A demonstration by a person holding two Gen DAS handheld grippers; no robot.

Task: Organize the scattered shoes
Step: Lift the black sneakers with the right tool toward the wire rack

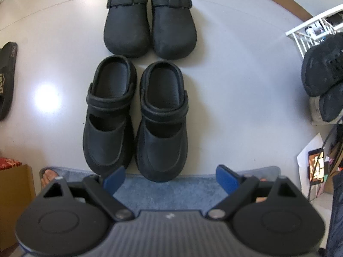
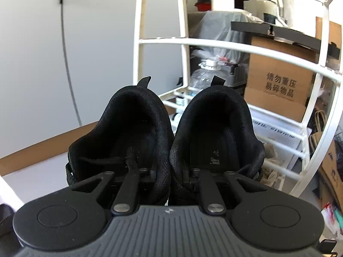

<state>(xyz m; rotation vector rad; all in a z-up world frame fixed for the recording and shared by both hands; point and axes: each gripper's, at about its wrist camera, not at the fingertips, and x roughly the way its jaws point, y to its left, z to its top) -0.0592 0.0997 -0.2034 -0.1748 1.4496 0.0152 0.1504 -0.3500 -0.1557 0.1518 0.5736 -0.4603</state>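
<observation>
Two pairs of clogs (image 1: 148, 23) (image 1: 135, 117) already sit lined up on the floor, left gripper (image 1: 171, 180) hangs released above them, and the right gripper (image 2: 169, 177) is clenched on both black sneakers (image 2: 167, 132) midair, plus one slide (image 1: 7, 79) left stray.

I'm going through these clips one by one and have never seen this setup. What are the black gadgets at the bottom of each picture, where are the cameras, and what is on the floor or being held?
There is no robot here: a person holds a two-finger gripper in each hand, and each carries a fisheye camera looking along its fingers.

The left wrist view looks straight down at the floor. The left gripper is open and empty, above a blue mat. Beyond it two pairs of black clogs stand lined up, and a black slide sandal lies at the left edge.

The right wrist view shows the right gripper shut on a pair of black sneakers, pinching their inner sides together, lifted in front of a white wire rack.
</observation>
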